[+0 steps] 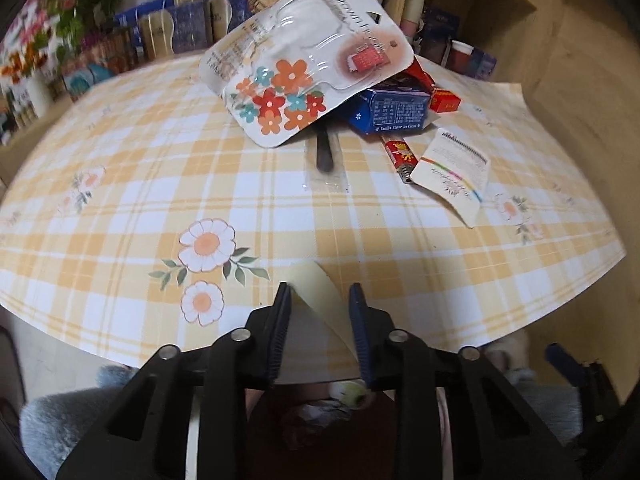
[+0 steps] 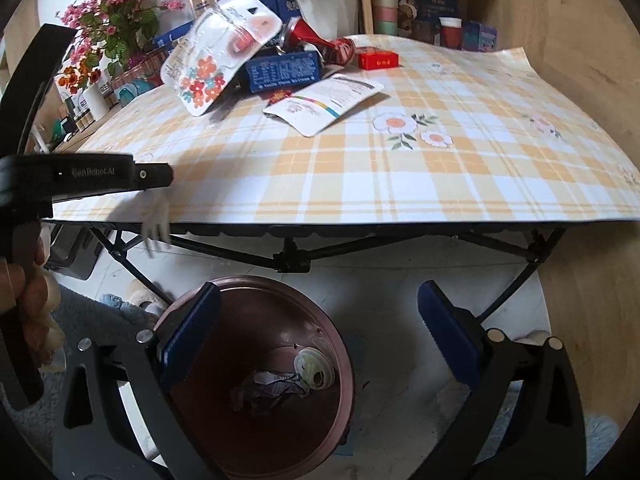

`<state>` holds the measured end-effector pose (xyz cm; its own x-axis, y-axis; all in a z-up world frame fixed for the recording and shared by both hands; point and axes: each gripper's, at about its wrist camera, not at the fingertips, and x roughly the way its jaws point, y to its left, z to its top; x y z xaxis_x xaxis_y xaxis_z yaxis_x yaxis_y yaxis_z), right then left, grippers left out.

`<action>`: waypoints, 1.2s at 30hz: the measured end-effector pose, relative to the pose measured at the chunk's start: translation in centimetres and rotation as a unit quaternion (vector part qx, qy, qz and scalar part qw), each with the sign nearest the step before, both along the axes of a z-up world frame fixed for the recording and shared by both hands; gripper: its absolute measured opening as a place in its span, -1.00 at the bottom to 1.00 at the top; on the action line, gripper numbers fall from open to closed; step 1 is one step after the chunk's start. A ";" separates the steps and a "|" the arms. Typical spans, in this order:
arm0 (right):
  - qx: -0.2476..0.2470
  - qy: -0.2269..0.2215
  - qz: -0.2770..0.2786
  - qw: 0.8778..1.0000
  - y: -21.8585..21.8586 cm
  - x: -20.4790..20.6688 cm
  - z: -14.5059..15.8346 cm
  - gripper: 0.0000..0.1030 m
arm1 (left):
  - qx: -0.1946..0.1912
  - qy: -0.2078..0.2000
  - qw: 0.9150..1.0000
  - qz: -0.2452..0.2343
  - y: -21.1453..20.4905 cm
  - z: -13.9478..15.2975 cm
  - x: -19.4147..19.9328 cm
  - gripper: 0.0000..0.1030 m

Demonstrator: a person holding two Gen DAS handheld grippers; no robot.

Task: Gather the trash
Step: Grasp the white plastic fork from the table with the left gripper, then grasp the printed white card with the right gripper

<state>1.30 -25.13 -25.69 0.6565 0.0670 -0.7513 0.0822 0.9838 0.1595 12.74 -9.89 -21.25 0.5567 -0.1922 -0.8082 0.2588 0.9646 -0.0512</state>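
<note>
I have a pale yellow paper strip [image 1: 320,296] between my left gripper's [image 1: 320,300] fingers at the near table edge; my right gripper [image 2: 320,312] hangs wide open and empty above the round dark-brown bin [image 2: 264,380].

The left fingers sit around the strip, though I cannot tell whether they actually pinch it, since a gap shows on either side. On the yellow-and-white plaid tablecloth [image 1: 140,184] the rest of the trash is heaped at the far side: a white blister card printed with orange flowers [image 1: 304,68] leaning over a blue ice-cream carton [image 1: 394,110], a small red box [image 1: 445,100] just beside it, a red tube [image 1: 396,154] and a white printed leaflet [image 1: 456,174] lying flat. In the bin lie crumpled paper [image 2: 268,390] and a round white lid [image 2: 314,368].
</note>
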 end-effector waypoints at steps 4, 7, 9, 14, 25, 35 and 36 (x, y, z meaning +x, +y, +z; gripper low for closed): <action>0.017 -0.003 -0.017 1.000 -1.0 -0.1 0.1 0.88 | 0.018 -0.020 1.000 -0.007 -0.8 -0.2 -0.1 -0.56; 0.022 -0.004 -0.028 0.999 -1.6 0.0 0.0 0.88 | 0.023 -0.025 0.999 -0.019 -1.2 -0.1 0.0 -0.66; 0.025 -0.007 -0.031 0.999 -1.7 -0.1 0.1 0.88 | 0.013 -0.023 0.999 -0.031 -1.3 -0.1 0.2 -0.67; 0.026 -0.030 -0.029 0.999 -1.8 -0.4 0.9 0.88 | -0.046 -0.012 0.998 -0.038 0.6 0.7 0.5 -0.68; 0.037 -0.062 -0.048 0.996 -3.2 2.4 5.9 0.88 | -0.101 -0.037 0.994 -0.019 5.0 3.6 -0.1 -0.68; 0.059 -0.001 -0.131 0.990 -3.5 14.6 6.6 0.88 | -0.131 -0.043 0.990 -0.005 7.6 3.5 -0.3 -0.68; 0.053 0.004 -0.136 0.989 -3.3 15.3 6.4 0.88 | -0.135 -0.043 0.990 -0.004 7.9 3.5 -0.3 -0.68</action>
